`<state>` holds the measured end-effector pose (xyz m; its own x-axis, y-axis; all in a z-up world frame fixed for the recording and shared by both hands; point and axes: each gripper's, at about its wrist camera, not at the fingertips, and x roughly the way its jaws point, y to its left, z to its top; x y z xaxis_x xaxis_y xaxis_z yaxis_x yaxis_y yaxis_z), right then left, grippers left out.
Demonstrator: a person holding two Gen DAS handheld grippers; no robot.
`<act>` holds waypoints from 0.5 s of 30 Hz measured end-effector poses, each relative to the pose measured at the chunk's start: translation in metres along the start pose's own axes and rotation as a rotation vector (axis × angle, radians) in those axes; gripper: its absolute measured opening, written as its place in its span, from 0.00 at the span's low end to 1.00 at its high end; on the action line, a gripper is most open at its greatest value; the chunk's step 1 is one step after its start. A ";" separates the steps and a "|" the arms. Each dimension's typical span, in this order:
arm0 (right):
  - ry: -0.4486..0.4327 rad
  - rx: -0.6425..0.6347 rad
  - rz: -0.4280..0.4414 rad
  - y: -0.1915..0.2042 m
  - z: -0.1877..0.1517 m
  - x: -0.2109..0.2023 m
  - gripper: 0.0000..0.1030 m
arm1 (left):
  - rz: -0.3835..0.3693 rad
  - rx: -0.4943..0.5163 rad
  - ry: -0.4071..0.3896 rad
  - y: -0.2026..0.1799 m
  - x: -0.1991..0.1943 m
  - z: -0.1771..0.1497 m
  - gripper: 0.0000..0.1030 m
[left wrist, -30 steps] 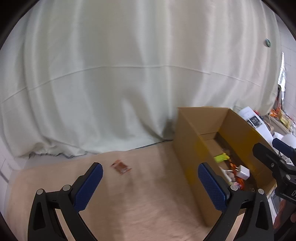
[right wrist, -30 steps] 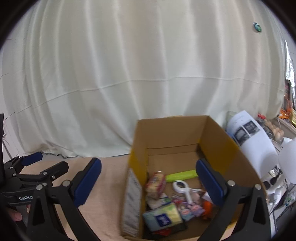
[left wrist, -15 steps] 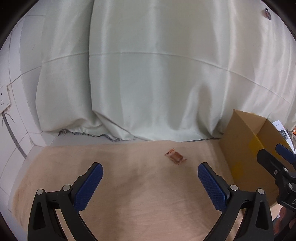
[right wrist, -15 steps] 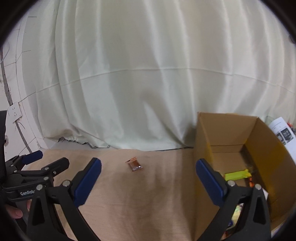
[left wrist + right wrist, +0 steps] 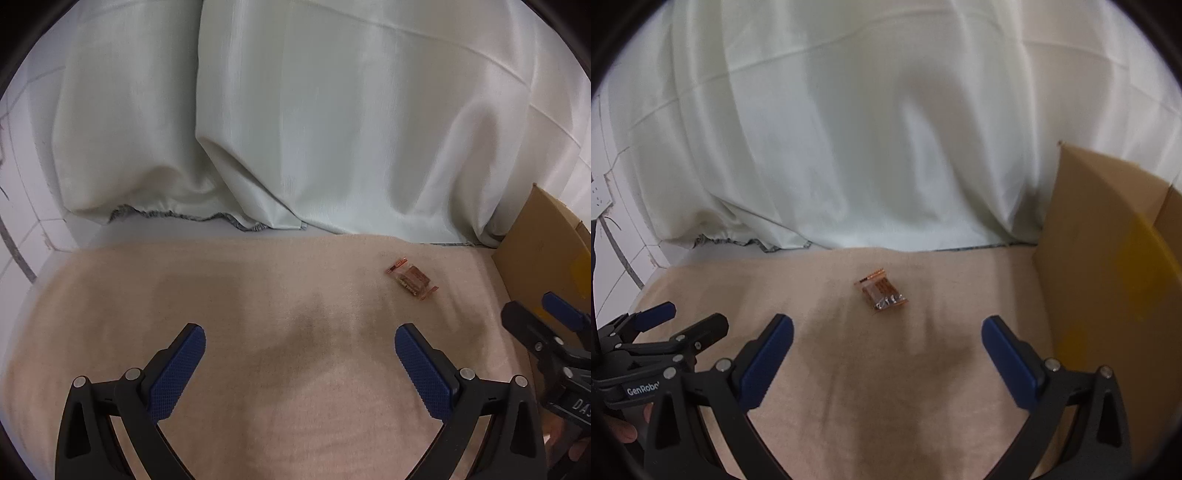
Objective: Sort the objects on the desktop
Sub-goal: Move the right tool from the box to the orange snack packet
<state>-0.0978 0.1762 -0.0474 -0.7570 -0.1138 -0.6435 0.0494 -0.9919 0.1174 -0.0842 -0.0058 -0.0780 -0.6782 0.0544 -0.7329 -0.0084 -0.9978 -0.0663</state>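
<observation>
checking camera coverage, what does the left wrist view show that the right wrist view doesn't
Only the left wrist view shows the right gripper from outside, at its right edge in front of the cardboard box.

Only the right wrist view shows the left gripper from outside, at its left edge, plus a wall socket and a fingertip under that gripper.

Both show the orange snack packet lying alone on the beige tabletop, the pale curtain behind, the tiled wall, and the box. Both grippers are open and empty.
</observation>
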 end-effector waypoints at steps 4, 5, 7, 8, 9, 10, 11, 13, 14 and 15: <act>0.041 -0.015 -0.010 -0.001 0.004 0.034 1.00 | 0.000 -0.001 0.034 0.002 0.031 0.003 1.00; 0.050 -0.021 -0.016 0.000 0.006 0.043 1.00 | 0.005 -0.001 0.042 0.002 0.040 0.004 1.00; 0.061 -0.023 -0.022 0.000 0.009 0.057 1.00 | 0.001 0.003 0.060 0.002 0.055 0.007 1.00; 0.069 -0.023 -0.020 0.000 0.010 0.063 1.00 | -0.002 0.003 0.069 0.001 0.063 0.009 1.00; 0.078 -0.025 -0.015 0.000 0.011 0.070 1.00 | -0.002 0.001 0.074 0.001 0.069 0.011 1.00; 0.085 -0.028 -0.015 0.001 0.012 0.077 1.00 | 0.001 0.001 0.080 0.001 0.076 0.013 1.00; 0.089 -0.031 -0.016 0.001 0.013 0.081 1.00 | 0.010 0.000 0.088 0.001 0.083 0.015 1.00; 0.101 -0.036 -0.016 0.000 0.016 0.090 1.00 | 0.012 0.001 0.100 0.001 0.093 0.020 1.00; 0.109 -0.039 -0.015 0.000 0.017 0.095 1.00 | 0.012 0.001 0.104 0.002 0.097 0.022 1.00; 0.116 -0.044 -0.014 0.000 0.018 0.100 1.00 | 0.012 -0.002 0.106 0.003 0.101 0.023 1.00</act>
<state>-0.1851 0.1656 -0.0977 -0.6778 -0.1033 -0.7280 0.0701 -0.9947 0.0758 -0.1698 -0.0040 -0.1362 -0.5963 0.0463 -0.8014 0.0009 -0.9983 -0.0583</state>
